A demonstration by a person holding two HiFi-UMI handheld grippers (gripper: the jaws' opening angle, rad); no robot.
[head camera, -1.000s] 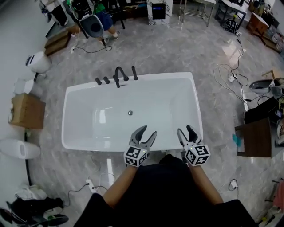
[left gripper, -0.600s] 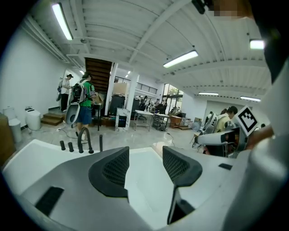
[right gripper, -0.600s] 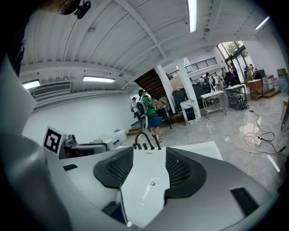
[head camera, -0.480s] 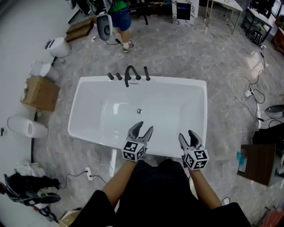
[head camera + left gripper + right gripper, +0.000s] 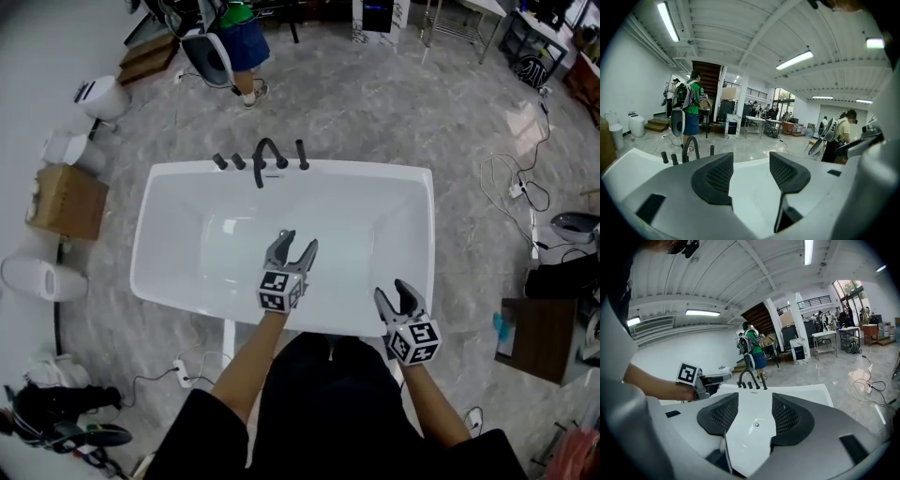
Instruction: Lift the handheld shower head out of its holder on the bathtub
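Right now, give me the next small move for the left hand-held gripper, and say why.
Probably carry the left hand-held gripper forward across the bathtub toward the black shower head, which stands upright at the right end of the fixtures on the far rim. Its jaws are apart and empty, and it hangs over the basin, well short of that rim.

**Bright, even light; strong fisheye on my gripper feeds**

All three views show me a well-lit room. Ceiling tubes (image 5: 668, 22) throw flat white light, so shadows are soft. The bathtub (image 5: 375, 169) reads almost blown-out white, and the floor (image 5: 525, 122) carries a pale glare patch. Daylight enters through the windows (image 5: 847, 288). Both gripper views bend hard and go black at the corners. The head view looks sharp.
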